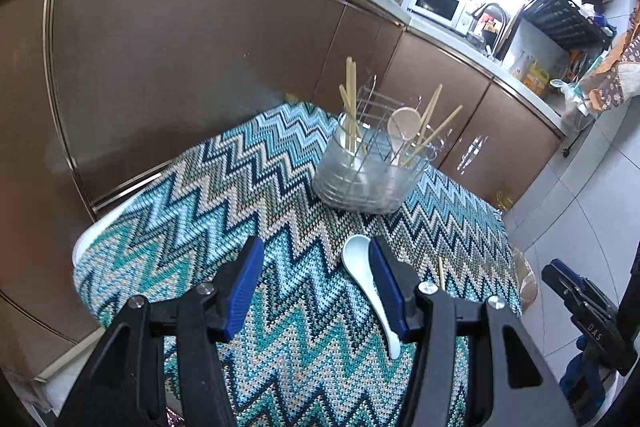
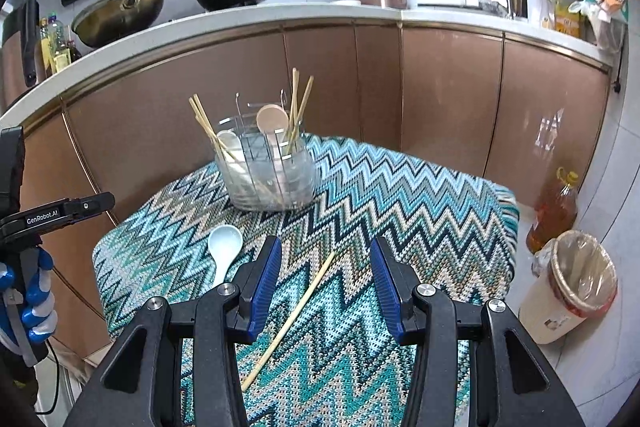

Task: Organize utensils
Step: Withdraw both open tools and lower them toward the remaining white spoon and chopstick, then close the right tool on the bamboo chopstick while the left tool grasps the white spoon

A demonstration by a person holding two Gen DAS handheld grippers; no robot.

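- A clear, round plastic utensil holder with a wire divider (image 2: 271, 174) stands on the zigzag-patterned blue and teal cloth (image 2: 400, 187) that covers the tabletop, towards the side nearest the brown cabinet fronts (image 2: 440, 87).
- Inside the holder, pale bamboo chopsticks (image 2: 298, 107) lean upright in separate sections, along with a beige wooden spoon (image 2: 272, 121) and a white spoon (image 2: 229, 143).
- A white ceramic soup spoon (image 2: 223, 251) lies flat on the cloth in front of the holder, bowl end pointing towards it.
- A single loose bamboo chopstick (image 2: 294, 315) lies on the cloth further from the holder than the spoon, angled diagonally.
- The left tongs (image 1: 316, 287) are released, blue pads wide apart, gripping nothing; the soup spoon (image 1: 370, 291) lies beside the right-hand pad.
- The right tongs (image 2: 325, 287) are also spread wide and empty, with the loose chopstick running between the pads.
- A lined waste bin (image 2: 572, 287) and a bottle of amber oil (image 2: 554, 211) stand on the floor, well apart from the holder.
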